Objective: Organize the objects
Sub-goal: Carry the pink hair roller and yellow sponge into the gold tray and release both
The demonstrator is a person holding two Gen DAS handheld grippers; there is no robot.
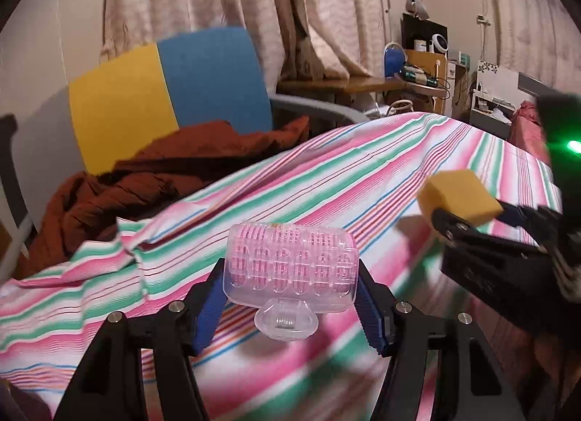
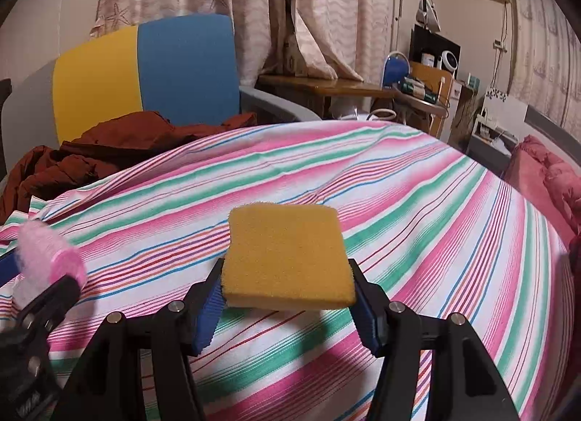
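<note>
My left gripper (image 1: 290, 290) is shut on a clear pink plastic roller case (image 1: 290, 266) and holds it above the striped cloth (image 1: 308, 181). The case also shows blurred at the left of the right wrist view (image 2: 51, 254). My right gripper (image 2: 287, 297) is shut on a yellow sponge (image 2: 287, 257), held flat above the striped cloth (image 2: 417, 203). The sponge also shows in the left wrist view (image 1: 459, 195), to the right of the case.
A chair with a yellow and blue back (image 2: 145, 68) stands behind the cloth with a rust-red garment (image 2: 109, 152) on it. A wooden table (image 2: 319, 88) and cluttered shelves (image 2: 432, 76) stand by the curtains. A red cushion (image 2: 544, 174) lies at the right.
</note>
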